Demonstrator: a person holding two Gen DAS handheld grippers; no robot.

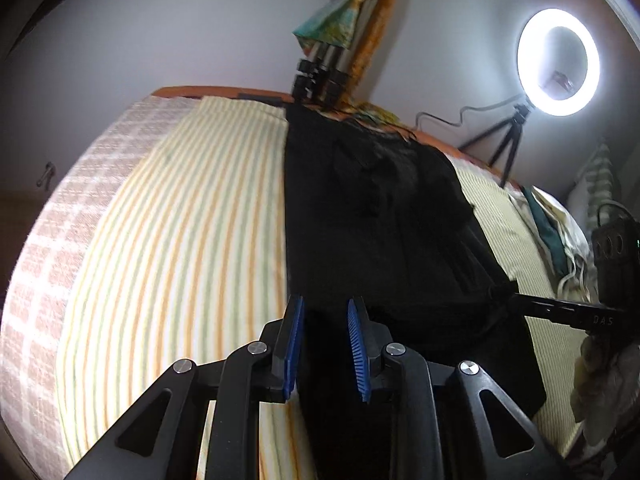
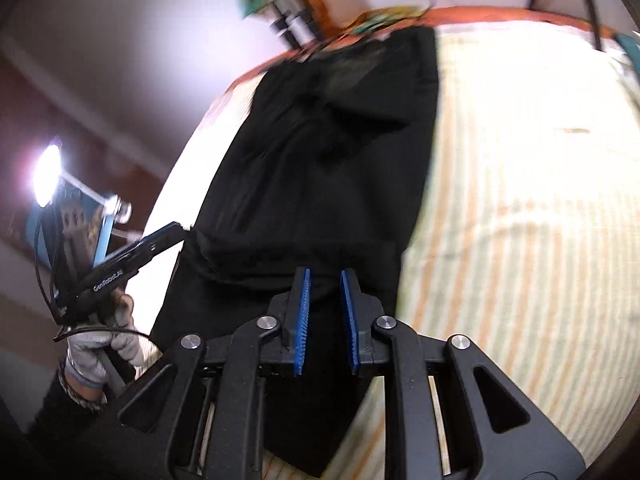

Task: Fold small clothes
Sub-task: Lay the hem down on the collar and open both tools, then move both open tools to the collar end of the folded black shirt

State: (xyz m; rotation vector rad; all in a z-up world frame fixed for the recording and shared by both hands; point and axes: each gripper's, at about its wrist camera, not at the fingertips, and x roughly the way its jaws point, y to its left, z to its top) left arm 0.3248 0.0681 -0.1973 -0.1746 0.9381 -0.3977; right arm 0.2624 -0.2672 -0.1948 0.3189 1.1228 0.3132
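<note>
Black fabric: one garment point(image 1: 372, 216) lies lengthwise on the striped bed cover point(image 1: 192, 216), its near end bunched and raised toward both tools. Count: one garment, two tools, one ring light point(image 1: 558, 62) on one small tripod point(image 1: 508, 140), one checked blanket point(image 1: 60, 240) at the bed's left edge.

Left wrist view only: the ring light, its tripod, the checked blanket, a heap of pale and green cloth point(image 1: 556, 232) at the right edge. Right wrist view only: a gloved hand point(image 2: 100, 344) gripping the left tool's handle, a bright lamp point(image 2: 46, 176) at left.

Left tool point(image 1: 326, 312): blue pads point(image 1: 294, 344) a narrow gap apart, black cloth filling the gap; whether the pads press it cannot be told from either view. In the right wrist view its tip point(image 2: 176, 232) meets the garment's edge.

Right tool point(image 2: 325, 280): blue pads point(image 2: 304, 320) likewise narrowly apart, cloth between them; grip not confirmable. It also shows at the garment's right edge point(image 1: 560, 308).
</note>
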